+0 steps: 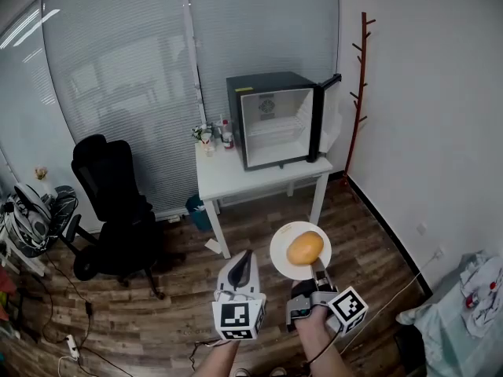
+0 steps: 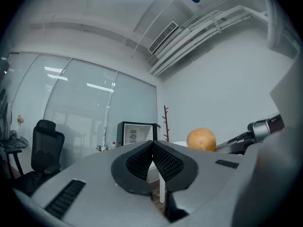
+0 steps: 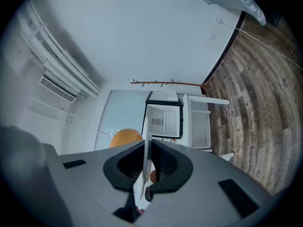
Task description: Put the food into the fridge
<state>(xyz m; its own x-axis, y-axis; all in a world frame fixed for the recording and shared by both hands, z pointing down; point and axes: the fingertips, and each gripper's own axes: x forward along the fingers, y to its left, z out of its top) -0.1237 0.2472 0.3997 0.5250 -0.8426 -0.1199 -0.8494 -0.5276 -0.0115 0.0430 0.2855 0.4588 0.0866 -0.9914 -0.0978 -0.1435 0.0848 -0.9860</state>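
A small black fridge (image 1: 275,120) stands on a white table (image 1: 228,181) with its door (image 1: 324,116) swung open to the right. My right gripper (image 1: 317,272) is shut on the near rim of a white plate (image 1: 281,262), held level above the wooden floor. A round golden-orange piece of food (image 1: 305,248) lies on the plate. In the right gripper view the pads pinch the plate's edge (image 3: 146,145), with the food (image 3: 125,137) to the left and the fridge (image 3: 163,119) beyond. My left gripper (image 1: 247,259) is shut and empty beside the plate. The left gripper view shows the food (image 2: 201,139) and the fridge (image 2: 137,133).
A black office chair (image 1: 114,187) stands left of the table. Small bottles (image 1: 214,136) sit on the table's left end, with a blue bin (image 1: 196,210) beneath. A red coat stand (image 1: 360,77) is in the right corner. Cloth (image 1: 464,305) lies at the right, and cables trail at the lower left.
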